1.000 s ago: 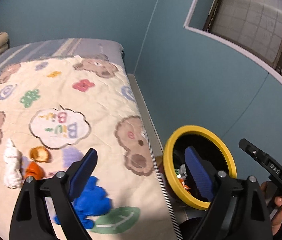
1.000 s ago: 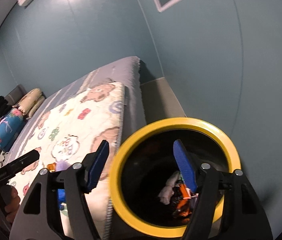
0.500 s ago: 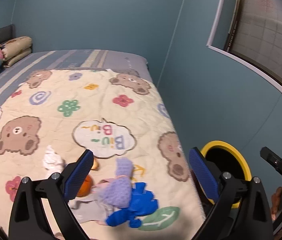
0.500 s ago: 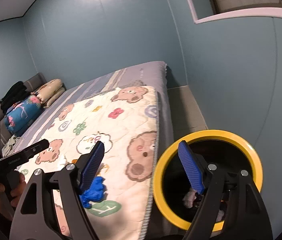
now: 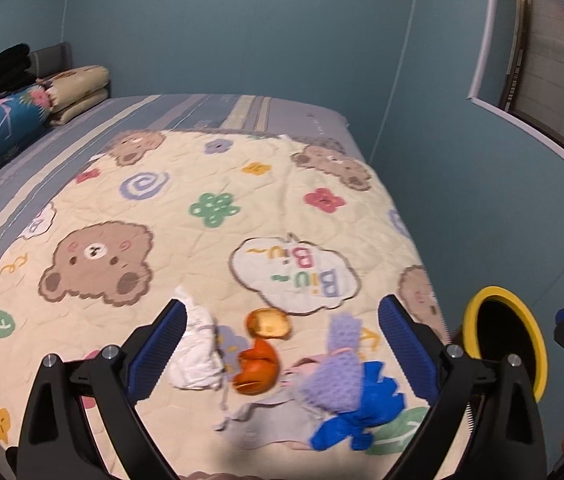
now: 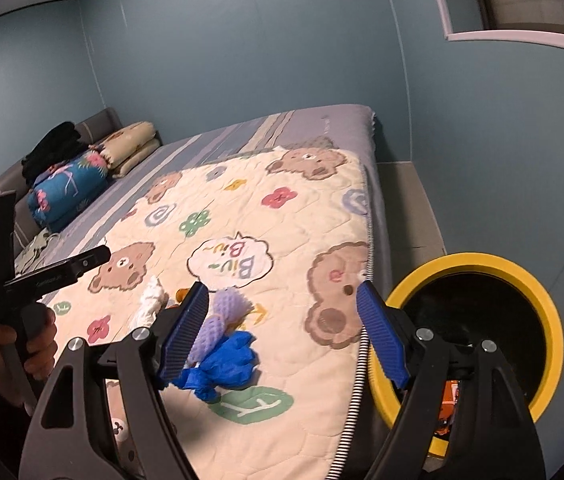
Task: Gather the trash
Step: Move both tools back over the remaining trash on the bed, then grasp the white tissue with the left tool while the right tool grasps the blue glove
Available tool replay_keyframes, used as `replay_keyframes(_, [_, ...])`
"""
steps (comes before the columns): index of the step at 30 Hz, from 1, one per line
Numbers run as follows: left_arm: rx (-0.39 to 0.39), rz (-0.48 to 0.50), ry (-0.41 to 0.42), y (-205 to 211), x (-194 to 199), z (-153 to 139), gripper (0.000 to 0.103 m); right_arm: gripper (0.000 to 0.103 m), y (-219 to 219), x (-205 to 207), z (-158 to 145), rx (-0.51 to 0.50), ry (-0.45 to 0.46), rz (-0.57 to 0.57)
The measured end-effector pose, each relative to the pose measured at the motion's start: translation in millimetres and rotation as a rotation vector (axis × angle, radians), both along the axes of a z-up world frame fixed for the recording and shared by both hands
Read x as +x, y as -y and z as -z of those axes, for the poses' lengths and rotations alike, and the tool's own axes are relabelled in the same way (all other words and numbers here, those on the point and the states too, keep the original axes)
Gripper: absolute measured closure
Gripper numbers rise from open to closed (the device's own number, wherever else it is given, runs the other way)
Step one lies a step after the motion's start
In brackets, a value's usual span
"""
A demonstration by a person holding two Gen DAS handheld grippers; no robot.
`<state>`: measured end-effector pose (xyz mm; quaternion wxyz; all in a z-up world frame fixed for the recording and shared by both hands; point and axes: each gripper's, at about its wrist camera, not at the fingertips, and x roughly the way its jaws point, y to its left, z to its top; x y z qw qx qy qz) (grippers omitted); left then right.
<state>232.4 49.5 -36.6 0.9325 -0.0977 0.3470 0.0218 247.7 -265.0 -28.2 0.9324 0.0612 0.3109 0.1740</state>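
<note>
Both wrist views have swung off the yellow-rimmed bin and over to the bed since a second ago, so the trash pile now sits low in the middle of the left view instead of off at the lower left. Left gripper is spread wide with nothing in it, and the pile lies between its blue pads. White crumpled tissue is on the left of the pile, orange wrapper next to it with a tan crinkled piece just above. Purple knobbly thing has its long axis running from lower left up toward upper right in the right view, and it leans over the blue glove, touching it. Right gripper is wide open too, empty, framing the quilt edge. Yellow-rimmed bin sits on the floor just beside the bed at the lower right, with some orange and white scraps visible inside. Folded bedding is piled at the upper left.
</note>
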Motion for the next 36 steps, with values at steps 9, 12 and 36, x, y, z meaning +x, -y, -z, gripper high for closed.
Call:
replay_keyframes(9, [0.010,-0.093,-0.066,-43.3,9.2,29.9,0.010,0.030,-35.1,8.2,20.0,-0.040,-0.041,-0.064])
replay_keyframes(12, [0.017,-0.122,-0.093,-56.1,13.3,43.1,0.010,0.030,-45.6,11.5,28.9,-0.056,-0.058,-0.085])
replay_keyframes(36, [-0.037,-0.220,-0.302,-91.1,57.9,131.0,0.010,0.030,-98.1,41.5,118.7,-0.177,-0.248,-0.163])
